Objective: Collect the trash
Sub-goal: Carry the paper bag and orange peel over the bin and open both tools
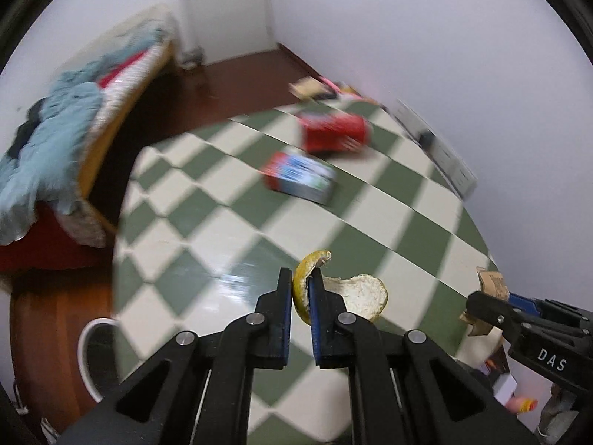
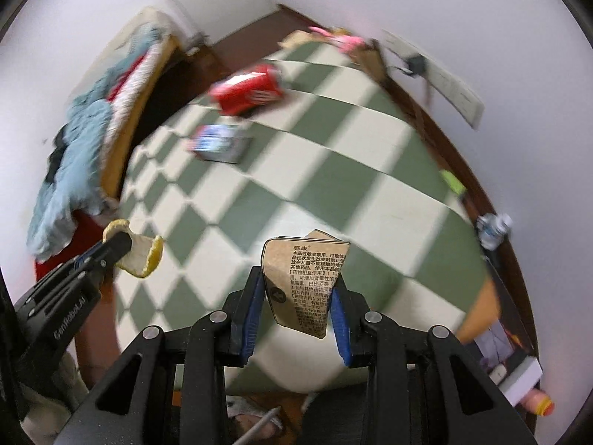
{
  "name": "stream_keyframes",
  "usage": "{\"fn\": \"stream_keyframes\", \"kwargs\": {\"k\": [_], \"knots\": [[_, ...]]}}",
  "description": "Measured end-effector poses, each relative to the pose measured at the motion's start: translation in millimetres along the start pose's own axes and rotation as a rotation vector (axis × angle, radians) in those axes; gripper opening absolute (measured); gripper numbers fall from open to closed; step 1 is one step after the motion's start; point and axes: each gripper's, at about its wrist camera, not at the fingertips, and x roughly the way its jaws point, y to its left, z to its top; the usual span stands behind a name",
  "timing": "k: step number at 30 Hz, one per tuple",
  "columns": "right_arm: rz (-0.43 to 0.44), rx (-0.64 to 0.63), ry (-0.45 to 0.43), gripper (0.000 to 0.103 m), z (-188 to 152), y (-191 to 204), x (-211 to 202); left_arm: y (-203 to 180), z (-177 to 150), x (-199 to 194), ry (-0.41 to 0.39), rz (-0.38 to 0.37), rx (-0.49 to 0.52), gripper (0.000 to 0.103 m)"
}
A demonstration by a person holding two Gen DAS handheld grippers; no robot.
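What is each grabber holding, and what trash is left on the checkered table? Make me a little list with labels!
left gripper: shut on an orange peel
right gripper: shut on a brown paper box with printed text
still on table: red can lying on its side; small blue and red box
table: green and cream checkered top
near left edge: white mug
background: bed with a blue blanket

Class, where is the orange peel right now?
The orange peel is clamped in the left gripper above the checkered table; the right wrist view shows it at far left.
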Motion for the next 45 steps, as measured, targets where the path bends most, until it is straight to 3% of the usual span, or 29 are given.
{"fn": "stream_keyframes", "kwargs": {"k": [7,12,19,23,27,32,38,39,40,42,44,45], "knots": [[0.124,-0.146,0.000,0.035,1.6,116.2,0.2,104.8,-0.6,-43.0,-0.065,0.117,-0.113,0.006],[0.204,-0.267,0.049,0.035,-13.5,218.1,26.7,181.5,-19.8,-60.3,-0.072,0.195,-0.206,0.006],[0.284,-0.388,0.201,0.035,-56.8,334.8,100.1,294.2,-84.0,-48.5,0.024,0.295,-0.373,0.006],[0.260,-0.482,0.304,0.035,-94.0,396.9,161.4,360.5,-135.8,-18.5,0.135,0.299,-0.510,0.006],[0.220,-0.532,0.401,0.035,-122.0,431.7,221.0,408.7,-176.0,18.2,0.236,0.258,-0.626,0.006],[0.148,-0.574,0.503,0.035,-152.5,459.2,287.6,446.2,-206.0,63.3,0.341,0.211,-0.683,0.007],[0.110,-0.597,0.585,0.036,-174.0,470.6,340.2,470.5,-229.2,84.9,0.398,0.190,-0.742,0.012],[0.103,-0.604,0.605,0.041,-178.3,472.4,348.8,473.7,-231.9,84.7,0.403,0.199,-0.744,0.020],[0.091,-0.608,0.625,0.057,-182.6,472.7,356.8,476.3,-234.2,84.5,0.404,0.214,-0.749,0.029],[0.086,-0.606,0.647,0.075,-187.6,472.5,364.1,482.3,-238.2,80.1,0.393,0.231,-0.773,0.096],[0.076,-0.614,0.653,0.079,-192.4,471.7,368.7,484.7,-242.3,74.3,0.381,0.251,-0.780,0.100],[0.067,-0.622,0.656,0.088,-194.2,470.3,369.1,484.7,-244.3,72.5,0.387,0.266,-0.776,0.100]]}}
